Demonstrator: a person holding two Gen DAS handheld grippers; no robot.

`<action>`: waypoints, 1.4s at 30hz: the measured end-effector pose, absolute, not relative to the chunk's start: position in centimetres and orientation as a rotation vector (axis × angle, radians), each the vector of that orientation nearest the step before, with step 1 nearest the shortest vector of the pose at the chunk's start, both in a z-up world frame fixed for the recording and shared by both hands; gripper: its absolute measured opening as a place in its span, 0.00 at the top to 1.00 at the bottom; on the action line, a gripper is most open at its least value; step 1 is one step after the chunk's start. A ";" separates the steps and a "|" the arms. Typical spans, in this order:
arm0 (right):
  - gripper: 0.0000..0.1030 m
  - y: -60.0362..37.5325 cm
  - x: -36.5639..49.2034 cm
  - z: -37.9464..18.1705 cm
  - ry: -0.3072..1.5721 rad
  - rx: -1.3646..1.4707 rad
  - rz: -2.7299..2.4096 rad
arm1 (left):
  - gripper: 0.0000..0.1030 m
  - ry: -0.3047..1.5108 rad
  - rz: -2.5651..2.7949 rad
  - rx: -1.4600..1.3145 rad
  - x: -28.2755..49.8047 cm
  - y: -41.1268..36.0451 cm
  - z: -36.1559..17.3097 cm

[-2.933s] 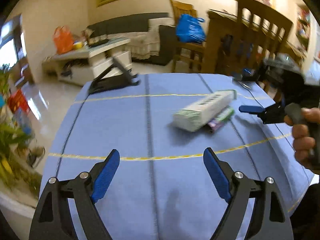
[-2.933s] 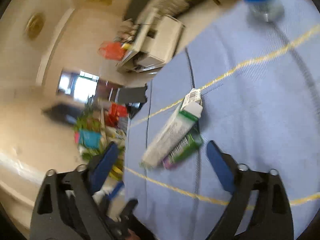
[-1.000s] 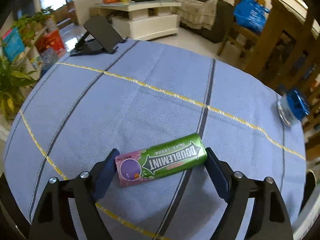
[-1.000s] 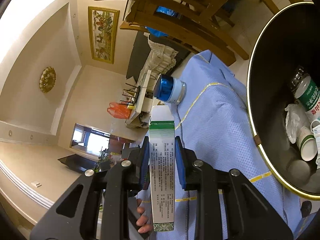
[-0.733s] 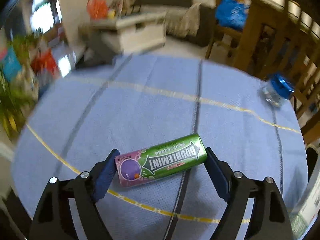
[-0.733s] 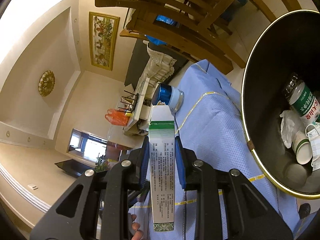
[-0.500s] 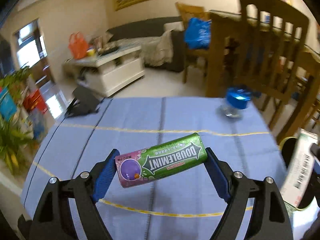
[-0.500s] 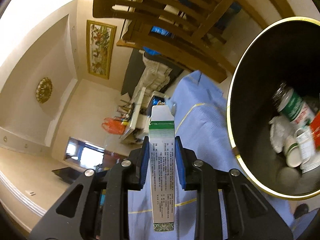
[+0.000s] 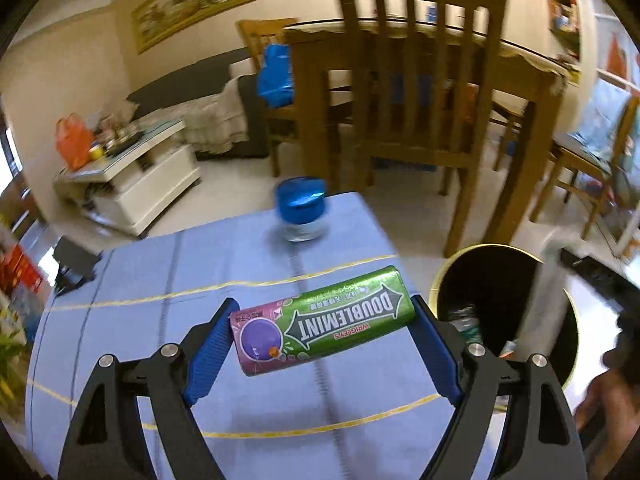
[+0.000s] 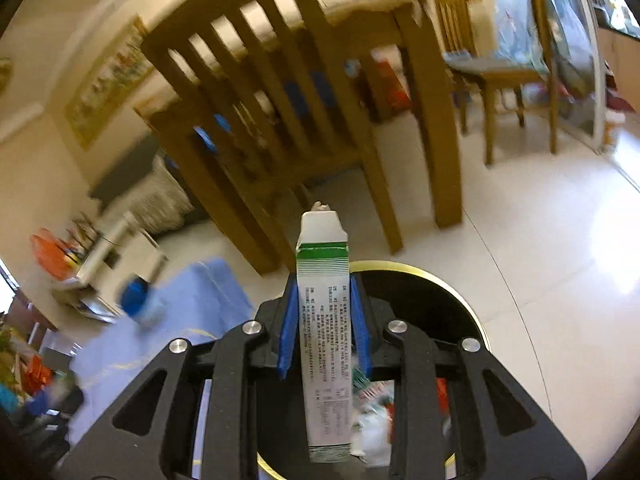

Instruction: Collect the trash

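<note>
My left gripper [image 9: 322,322] is shut on a green and purple Doublemint gum pack [image 9: 320,320], held crosswise above the blue tablecloth [image 9: 160,280]. My right gripper [image 10: 324,328] is shut on a tall white and green carton [image 10: 325,336], held upright over the black, gold-rimmed trash bin [image 10: 440,300]. The bin [image 9: 488,280] stands on the floor past the table's right edge, with bottles and paper inside. The carton shows blurred over the bin in the left wrist view [image 9: 544,292].
A glass jar with a blue lid [image 9: 300,208] stands near the table's far edge. A wooden chair [image 9: 416,92] and dining table stand behind the bin. A black phone stand [image 9: 72,264] sits at the table's left edge. A white low cabinet [image 9: 132,184] is beyond.
My left gripper has lifted the gum pack off the table and swung right toward the bin. My right gripper has carried the carton from beside the bin to above its opening.
</note>
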State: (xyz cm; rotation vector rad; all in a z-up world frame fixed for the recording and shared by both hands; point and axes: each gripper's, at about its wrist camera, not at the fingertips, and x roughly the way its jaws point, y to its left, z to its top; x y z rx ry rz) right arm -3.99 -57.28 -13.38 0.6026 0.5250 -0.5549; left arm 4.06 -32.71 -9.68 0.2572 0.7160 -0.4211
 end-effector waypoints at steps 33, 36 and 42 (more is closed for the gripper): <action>0.06 -57.6 -10.8 -10.9 0.278 0.706 -0.704 | 0.06 0.619 -0.653 0.421 0.7 -32.5 -7.5; 0.05 -51.9 -6.9 -10.3 0.408 0.575 -0.541 | 0.07 0.630 -0.526 0.372 1.6 -24.6 -6.2; 0.05 -39.1 -1.1 -10.2 0.638 0.411 -0.321 | 0.06 0.653 -0.267 0.265 2.7 -10.1 -3.6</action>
